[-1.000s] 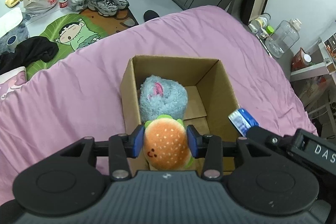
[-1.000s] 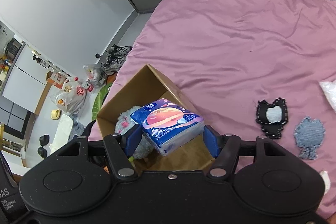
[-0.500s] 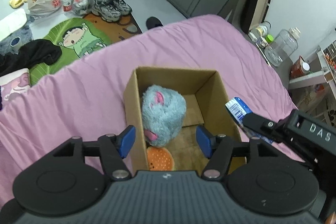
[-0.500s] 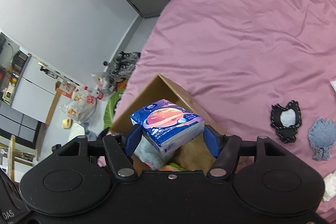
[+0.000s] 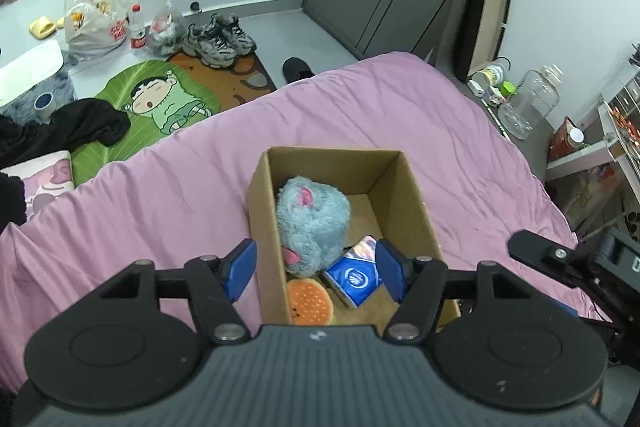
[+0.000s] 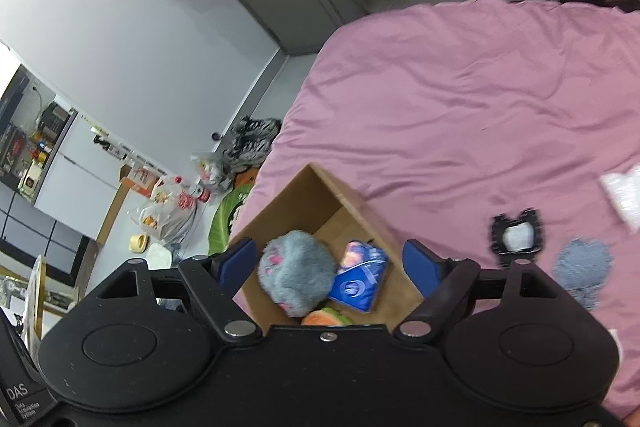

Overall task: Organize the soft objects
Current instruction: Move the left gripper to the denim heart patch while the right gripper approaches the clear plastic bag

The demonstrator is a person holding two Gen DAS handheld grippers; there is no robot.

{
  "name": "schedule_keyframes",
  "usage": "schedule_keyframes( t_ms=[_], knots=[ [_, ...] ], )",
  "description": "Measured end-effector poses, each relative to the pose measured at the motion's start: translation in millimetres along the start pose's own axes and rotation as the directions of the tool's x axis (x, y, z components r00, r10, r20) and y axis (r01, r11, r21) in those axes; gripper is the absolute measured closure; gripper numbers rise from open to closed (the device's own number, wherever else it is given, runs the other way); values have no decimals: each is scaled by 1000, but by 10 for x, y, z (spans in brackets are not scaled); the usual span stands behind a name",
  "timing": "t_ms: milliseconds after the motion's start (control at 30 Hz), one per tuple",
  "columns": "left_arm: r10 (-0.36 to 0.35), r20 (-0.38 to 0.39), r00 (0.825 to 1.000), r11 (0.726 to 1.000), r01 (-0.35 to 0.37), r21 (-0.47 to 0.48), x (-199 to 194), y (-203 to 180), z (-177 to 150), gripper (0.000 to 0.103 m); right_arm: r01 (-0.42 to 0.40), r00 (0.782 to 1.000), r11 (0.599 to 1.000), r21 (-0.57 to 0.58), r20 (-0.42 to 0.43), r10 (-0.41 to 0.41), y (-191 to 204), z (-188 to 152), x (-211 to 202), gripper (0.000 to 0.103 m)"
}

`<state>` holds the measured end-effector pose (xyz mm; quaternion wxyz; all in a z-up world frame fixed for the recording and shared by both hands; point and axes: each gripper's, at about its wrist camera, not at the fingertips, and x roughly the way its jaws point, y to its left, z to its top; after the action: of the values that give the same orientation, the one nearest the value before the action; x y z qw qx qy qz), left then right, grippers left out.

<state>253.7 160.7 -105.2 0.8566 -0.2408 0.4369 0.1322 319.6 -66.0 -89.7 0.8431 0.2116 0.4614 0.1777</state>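
Note:
An open cardboard box (image 5: 412,187) (image 6: 304,187) stands on the pink bed. Inside lie a fluffy blue-grey plush (image 5: 312,223) (image 6: 294,271), an orange burger plush (image 5: 310,305) (image 6: 324,318) and a blue tissue pack (image 5: 354,277) (image 6: 360,281). My left gripper (image 5: 316,269) is open and empty above the box's near end. My right gripper (image 6: 330,263) is open and empty above the box; its arm shows at the right of the left wrist view (image 5: 560,259).
On the bed right of the box lie a black-and-white patch (image 6: 516,237), a denim patch (image 6: 582,267) and a white item (image 6: 622,191). Shoes (image 5: 218,41), bags, a green mat (image 5: 160,99) and black clothes cover the floor. A clear jar (image 5: 528,103) stands beside the bed.
The left gripper opened and dropped the burger plush into the box, then drew back. The right gripper opened and the tissue pack fell into the box beside the plush.

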Motion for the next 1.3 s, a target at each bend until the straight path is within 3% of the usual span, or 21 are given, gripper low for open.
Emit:
schedule_keyframes(
  t_ms=[500,933,1300],
  knots=[
    [-27,30,999,997,25,79,-249,-567,-287,31,48,995,998,32,86,-51,-717,27,-733,21],
    [-47,41,998,986,40,161,-376,-1228,-633,29,73,989,996,61,128,-80,-1401,82,-1206,13],
    [-41,46,998,976,30,214,-356,-1728,-943,29,74,987,992,104,133,-87,-1926,179,-1381,13]
  ],
)
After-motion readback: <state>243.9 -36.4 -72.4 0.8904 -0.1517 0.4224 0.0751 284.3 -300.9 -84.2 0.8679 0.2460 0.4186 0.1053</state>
